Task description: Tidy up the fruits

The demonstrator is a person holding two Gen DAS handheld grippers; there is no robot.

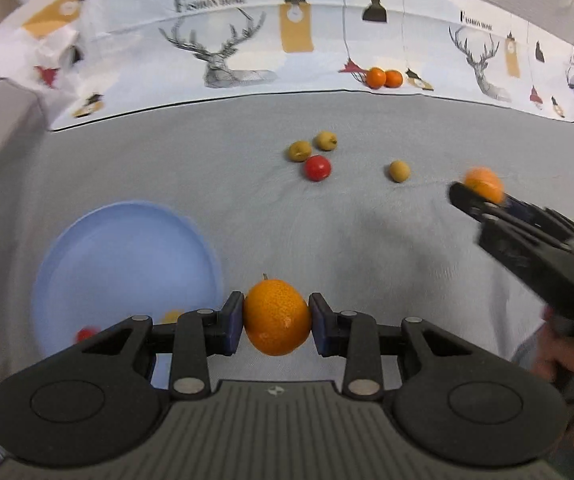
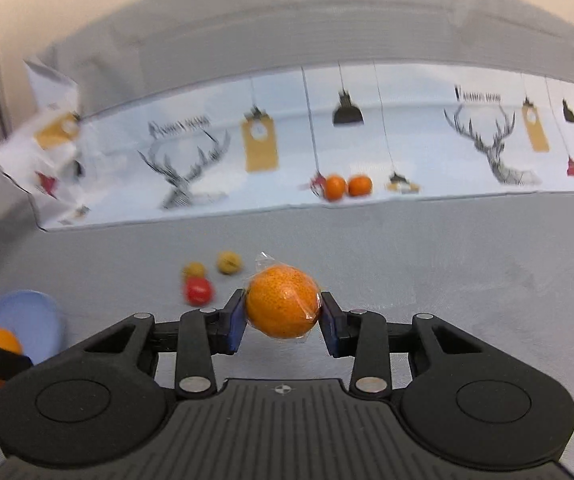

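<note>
The left gripper (image 1: 277, 322) clamps an orange (image 1: 277, 316) above the blue plate's (image 1: 127, 264) 4 o'clock rim. The right gripper (image 2: 283, 316) pinches a film-wrapped orange (image 2: 283, 306) over open grey bench (image 2: 467, 272). Farther out lie loose fruits (image 1: 317, 167), then two oranges (image 1: 384, 77) at the patterned sheet's (image 1: 223, 52) near edge.

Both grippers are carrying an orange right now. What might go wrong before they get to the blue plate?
The right gripper grips its wrapped orange through slick film, so it may slip out. The left gripper pinches the bare orange only at its sides; a quick swing might roll it free. The blue plate already holds small fruit near its edge, which a dropped orange might knock off.
</note>
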